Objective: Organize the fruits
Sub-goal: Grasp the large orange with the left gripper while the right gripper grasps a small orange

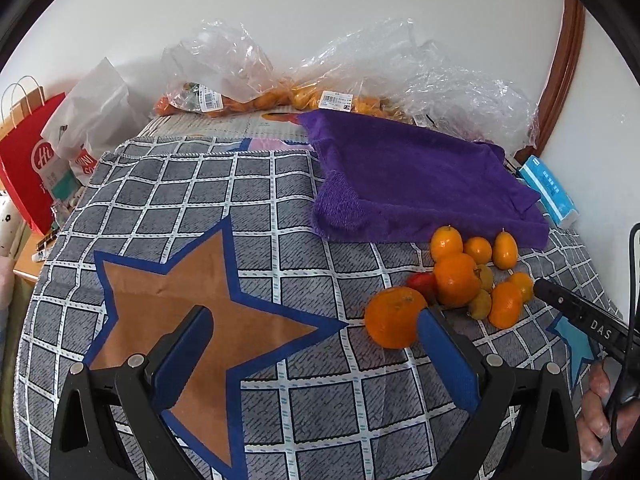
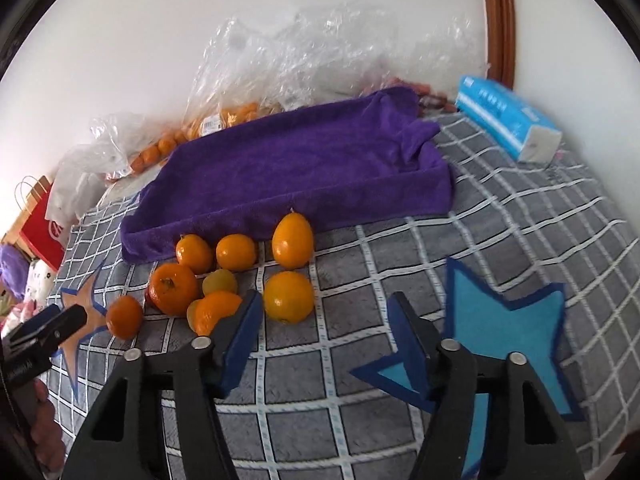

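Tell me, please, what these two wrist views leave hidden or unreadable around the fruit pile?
- Red fruit, both views: mostly hidden behind the oranges; kind unclear.
- Bagged fruit, both views: crinkled plastic blurs it; labels too small.
- Purple towel, both views: what it covers is unseen.
- Right claw, left view: cut off by the edge.

Both the left gripper and the right gripper have black plastic arms ending in blue padded fingers. Behind each pad sits a round silver screw. The right gripper's side carries white lettering and a black cable.
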Motion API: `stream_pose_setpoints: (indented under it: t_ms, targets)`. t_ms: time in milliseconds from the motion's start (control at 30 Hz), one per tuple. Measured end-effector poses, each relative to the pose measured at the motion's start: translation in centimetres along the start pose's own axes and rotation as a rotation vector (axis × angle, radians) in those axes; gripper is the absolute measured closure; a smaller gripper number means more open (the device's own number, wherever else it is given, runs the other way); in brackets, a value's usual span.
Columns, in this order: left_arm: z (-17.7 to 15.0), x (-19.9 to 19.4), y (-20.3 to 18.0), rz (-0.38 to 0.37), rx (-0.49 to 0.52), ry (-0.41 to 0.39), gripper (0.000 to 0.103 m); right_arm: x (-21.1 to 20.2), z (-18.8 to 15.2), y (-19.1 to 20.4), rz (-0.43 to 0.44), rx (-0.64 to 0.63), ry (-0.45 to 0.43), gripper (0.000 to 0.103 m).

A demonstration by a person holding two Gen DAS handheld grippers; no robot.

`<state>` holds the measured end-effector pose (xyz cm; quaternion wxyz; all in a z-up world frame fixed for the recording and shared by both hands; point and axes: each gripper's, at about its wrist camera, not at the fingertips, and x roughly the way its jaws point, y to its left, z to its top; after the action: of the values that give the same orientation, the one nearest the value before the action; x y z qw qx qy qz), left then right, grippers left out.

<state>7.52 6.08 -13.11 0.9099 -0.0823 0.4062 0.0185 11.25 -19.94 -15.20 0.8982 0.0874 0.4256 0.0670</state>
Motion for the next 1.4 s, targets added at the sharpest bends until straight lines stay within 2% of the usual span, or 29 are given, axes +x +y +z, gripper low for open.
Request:
stream_pose_setpoints:
  t_ms: [33, 133, 267, 333, 400, 467, 567, 667, 767, 867, 1033, 1133, 1300, 1400]
  targets:
    - [0.1, 0.2, 0.0, -0.003, -0.001, 0.001, 0.001, 0.5, 0.1, 0.1, 0.009, 0.003, 0.014, 0.053]
    - [0.2, 0.6, -0.4, -0.04, 0.0, 0.012, 0.001, 1.6, 0.3, 0.3, 0.07, 0.013, 0.037, 0.053]
    - [0.0, 1.4, -1.7, -0.056, 0.037, 0.032, 0.004, 2.3, 0.1, 1.1, 0.098, -0.018, 0.041, 0.053]
    - [-0.2, 2.0, -2.4, -0.062, 0.054, 0.045, 0.008, 2.5, 0.1, 1.3, 0.107, -0.041, 0.03, 0.059]
    - [-0.4, 2.8, -2.9, -0.077, 0.061, 0.065, 0.022, 2.6, 0.1, 1.1, 0.141, -0.044, 0.045, 0.07]
    - [-0.5, 3.3, -3.4, -0.093, 0.057, 0.086, 0.031, 2.4, 0.1, 0.8, 0.145, -0.049, 0.054, 0.071]
    - [-0.7, 3.8, -4.1, -0.098, 0.069, 0.078, 0.042, 1.5, -0.1, 0.1, 0.078, -0.079, 0.024, 0.071]
    - [-0.7, 3.8, -4.6, -0.087, 0.098, 0.067, 0.06, 1.0, -0.3, -1.1, 0.059, -0.08, 0.019, 0.071]
    - [-0.7, 3.6, -4.6, -0.063, 0.112, 0.044, 0.06, 1.2, -0.4, -1.8, 0.068, -0.079, 0.018, 0.071]
    - [-0.6, 3.8, -4.2, -0.073, 0.105, 0.051, 0.06, 1.6, -0.6, -1.8, 0.067, -0.091, 0.022, 0.068]
    - [-0.8, 3.8, -3.8, -0.087, 0.08, 0.035, 0.06, 2.9, -0.7, -1.5, 0.004, -0.078, -0.006, 0.067]
    - [-0.8, 3.9, -3.7, -0.092, 0.072, 0.034, 0.06, 2.9, -0.7, -1.8, 0.004, -0.072, -0.011, 0.067]
    - [-0.8, 4.0, -4.2, -0.1, 0.092, 0.041, 0.051, 3.0, -0.7, -1.8, -0.01, -0.086, -0.008, 0.068]
    - [-0.8, 4.0, -4.4, -0.094, 0.102, 0.042, 0.051, 2.9, -0.9, -1.4, -0.042, -0.121, -0.004, 0.068]
